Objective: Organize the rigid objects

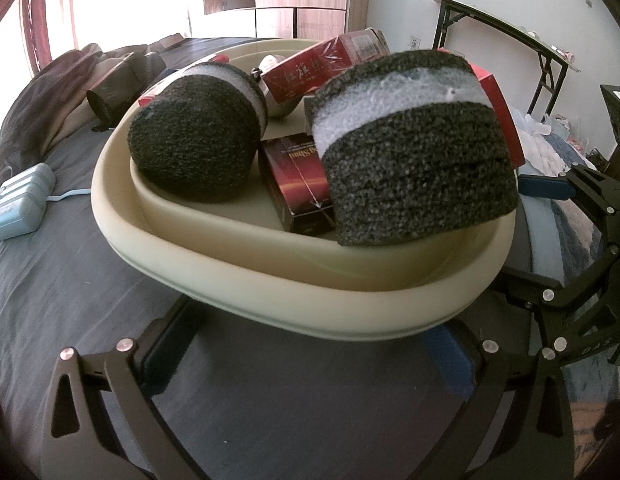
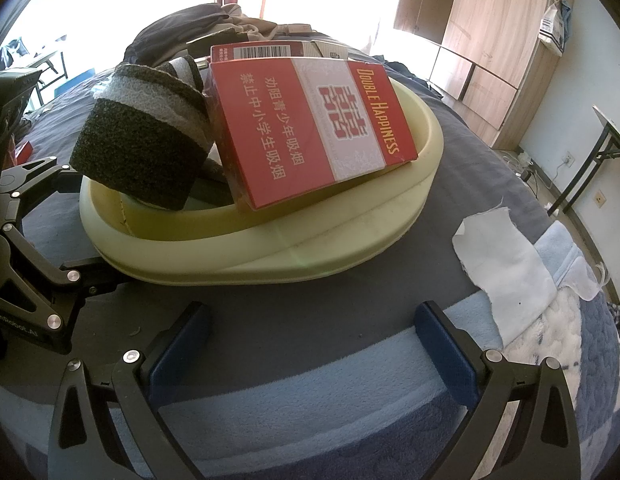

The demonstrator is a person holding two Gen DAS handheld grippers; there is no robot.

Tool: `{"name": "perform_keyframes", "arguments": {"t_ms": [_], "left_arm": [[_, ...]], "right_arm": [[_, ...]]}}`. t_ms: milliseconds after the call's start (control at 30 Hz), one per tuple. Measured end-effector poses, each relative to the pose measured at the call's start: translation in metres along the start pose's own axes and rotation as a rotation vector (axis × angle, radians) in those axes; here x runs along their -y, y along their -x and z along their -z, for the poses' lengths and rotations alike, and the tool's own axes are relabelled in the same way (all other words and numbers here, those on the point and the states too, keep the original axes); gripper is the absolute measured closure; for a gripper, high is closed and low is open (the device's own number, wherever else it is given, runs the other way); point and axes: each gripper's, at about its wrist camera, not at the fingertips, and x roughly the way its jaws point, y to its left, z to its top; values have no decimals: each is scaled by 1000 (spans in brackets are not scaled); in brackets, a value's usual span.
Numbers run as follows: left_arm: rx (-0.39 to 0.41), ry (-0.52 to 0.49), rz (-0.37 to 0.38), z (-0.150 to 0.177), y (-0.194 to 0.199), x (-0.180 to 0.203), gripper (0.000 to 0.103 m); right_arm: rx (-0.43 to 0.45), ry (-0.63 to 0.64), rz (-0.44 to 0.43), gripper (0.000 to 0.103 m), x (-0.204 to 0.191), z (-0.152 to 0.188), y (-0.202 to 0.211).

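A cream basin (image 1: 270, 276) sits on a bed, seen from both wrists. It holds two black-and-white foam rolls (image 1: 194, 148) (image 1: 414, 168), a dark red box (image 1: 298, 184), a red carton (image 1: 310, 72) and a metal bowl (image 1: 282, 106). In the right wrist view a red Double Happiness carton (image 2: 310, 128) leans on the basin rim (image 2: 270, 252) beside a foam roll (image 2: 142, 148). My left gripper (image 1: 306, 360) is open just short of the basin's near rim. My right gripper (image 2: 314, 348) is open over the bedding, a little back from the basin, with nothing between its fingers.
A grey bed cover (image 1: 70, 300) lies under the basin. A light blue power strip (image 1: 20, 204) and dark clothes (image 1: 70, 88) lie to the left. A white cloth (image 2: 506, 264) and blue blanket (image 2: 310, 400) lie near the right gripper. Folding tables (image 1: 510, 32) and a wardrobe (image 2: 490, 40) stand beyond.
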Motion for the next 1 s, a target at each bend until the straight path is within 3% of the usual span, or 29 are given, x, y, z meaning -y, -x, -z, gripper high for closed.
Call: {"name": "perform_keyframes", "arguments": {"t_ms": [1000], "left_arm": [[0, 0, 0, 0, 0, 0, 0]], "right_arm": [[0, 0, 0, 0, 0, 0, 0]]}}
